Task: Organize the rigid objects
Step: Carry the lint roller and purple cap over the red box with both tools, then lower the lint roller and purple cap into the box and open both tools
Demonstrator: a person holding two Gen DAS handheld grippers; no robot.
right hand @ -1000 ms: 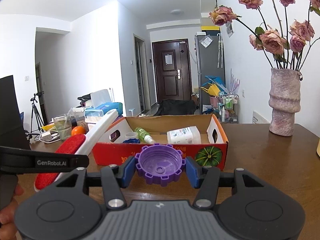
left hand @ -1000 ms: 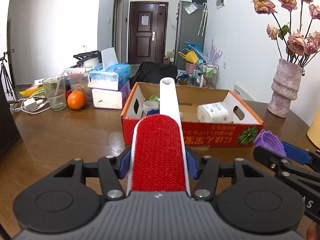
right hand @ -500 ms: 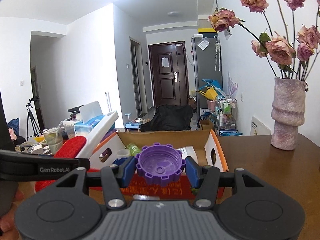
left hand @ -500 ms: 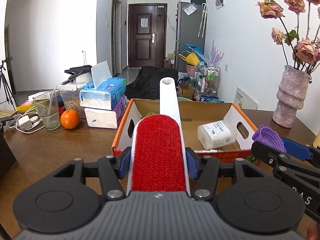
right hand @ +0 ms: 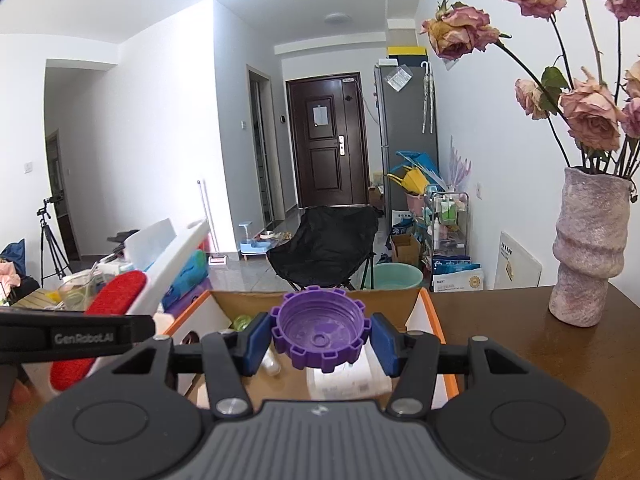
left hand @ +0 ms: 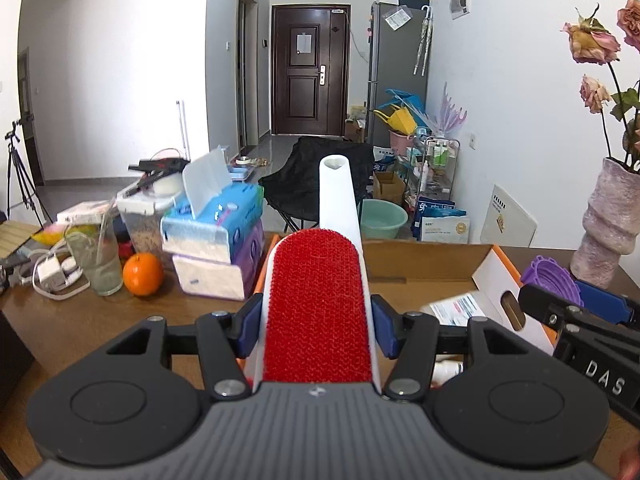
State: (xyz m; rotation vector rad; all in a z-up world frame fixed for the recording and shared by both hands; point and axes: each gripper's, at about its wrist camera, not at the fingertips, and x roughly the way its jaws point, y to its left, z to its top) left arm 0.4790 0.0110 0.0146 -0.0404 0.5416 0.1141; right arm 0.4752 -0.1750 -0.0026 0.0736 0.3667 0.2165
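Lint brush point(left hand: 320, 304) sits clamped in the left gripper point(left hand: 316, 322), purple cap point(right hand: 320, 334) pinched by the right gripper point(right hand: 320, 342), both over the cardboard box point(right hand: 434, 320), presumably for dropping in.

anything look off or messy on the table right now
Nothing spilled or broken. The stacked tissue packs sit askew, the top one tilted on the lower. Behind them the container is piled with loose items. The roses in the vase look wilted.

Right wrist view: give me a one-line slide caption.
Right gripper clamps a purple notched plastic cap above the open orange-rimmed cardboard box, pink ribbed vase to the right.
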